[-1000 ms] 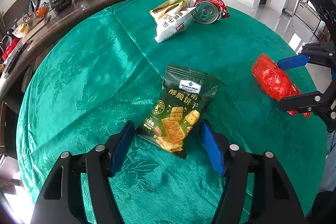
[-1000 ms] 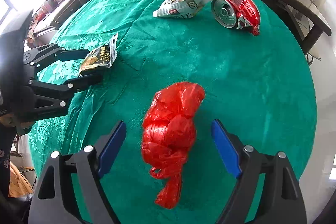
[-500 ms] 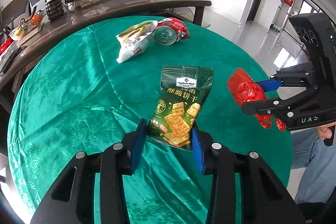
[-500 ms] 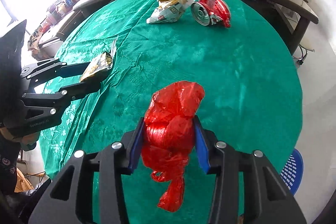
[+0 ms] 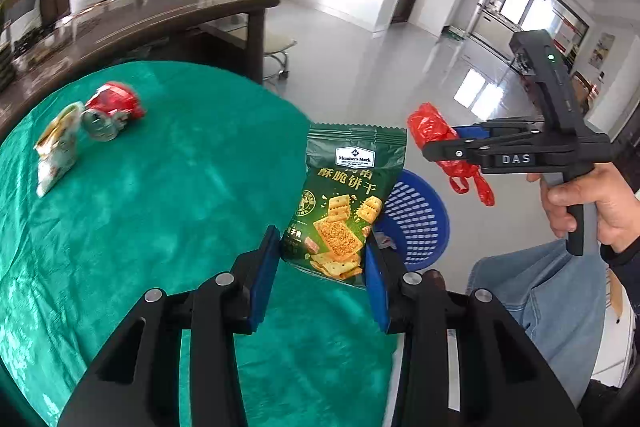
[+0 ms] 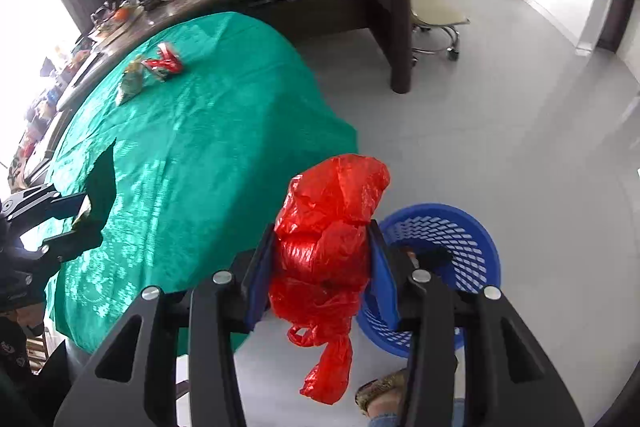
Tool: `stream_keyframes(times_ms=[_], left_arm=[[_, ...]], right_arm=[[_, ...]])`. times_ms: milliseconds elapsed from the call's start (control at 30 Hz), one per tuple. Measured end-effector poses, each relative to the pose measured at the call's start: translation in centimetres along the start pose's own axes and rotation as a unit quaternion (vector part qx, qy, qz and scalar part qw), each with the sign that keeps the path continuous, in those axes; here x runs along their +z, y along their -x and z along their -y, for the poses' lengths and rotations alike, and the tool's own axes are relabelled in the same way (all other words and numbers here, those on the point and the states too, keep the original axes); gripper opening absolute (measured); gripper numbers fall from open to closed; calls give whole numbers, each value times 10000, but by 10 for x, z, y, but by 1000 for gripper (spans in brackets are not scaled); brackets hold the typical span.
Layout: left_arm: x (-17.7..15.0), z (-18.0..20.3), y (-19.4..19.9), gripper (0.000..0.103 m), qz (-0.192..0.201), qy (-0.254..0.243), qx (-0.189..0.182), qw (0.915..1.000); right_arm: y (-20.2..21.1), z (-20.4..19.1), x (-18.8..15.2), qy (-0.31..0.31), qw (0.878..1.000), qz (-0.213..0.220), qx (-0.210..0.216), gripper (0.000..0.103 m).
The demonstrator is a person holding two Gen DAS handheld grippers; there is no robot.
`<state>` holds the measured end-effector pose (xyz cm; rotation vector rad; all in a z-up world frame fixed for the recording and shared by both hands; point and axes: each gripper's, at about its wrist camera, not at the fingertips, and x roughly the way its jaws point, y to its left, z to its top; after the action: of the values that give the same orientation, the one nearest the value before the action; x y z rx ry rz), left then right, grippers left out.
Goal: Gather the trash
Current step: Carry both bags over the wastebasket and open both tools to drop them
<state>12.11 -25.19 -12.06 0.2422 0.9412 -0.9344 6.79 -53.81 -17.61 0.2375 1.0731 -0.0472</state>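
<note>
Surface: round, under a green cloth (image 5: 160, 187); fills the 9 o'clock half of the left wrist view.
Basket: blue plastic basket (image 6: 460, 239) on the floor just off the cloth's edge, at 4 o'clock in the right wrist view.
Left gripper (image 5: 322, 279): fingers clamped on the lower end of the green cracker packet (image 5: 348, 195), held off the surface at its edge.
Right gripper (image 6: 322, 267): fingers clamped on the red plastic bag (image 6: 332, 227), held over the floor beside the basket.
Left on the surface: crushed red can (image 5: 112, 107) touching a pale snack bag (image 5: 56, 147), at 10 o'clock.
</note>
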Motion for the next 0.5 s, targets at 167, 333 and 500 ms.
stream_keyframes(times_ms=[167, 333, 500], left_arm=[[26, 68, -55, 40, -248, -250, -370, 9987], [40, 106, -118, 40, -565, -220, -481, 9970], [41, 121, -183, 40, -971, -67, -466, 9942]], right_arm=[[-11, 64, -21, -414, 9988, -85, -260, 43], [-28, 114, -37, -931, 9953, -153, -217, 43], [-37, 149, -51, -1524, 9881, -135, 177, 43]])
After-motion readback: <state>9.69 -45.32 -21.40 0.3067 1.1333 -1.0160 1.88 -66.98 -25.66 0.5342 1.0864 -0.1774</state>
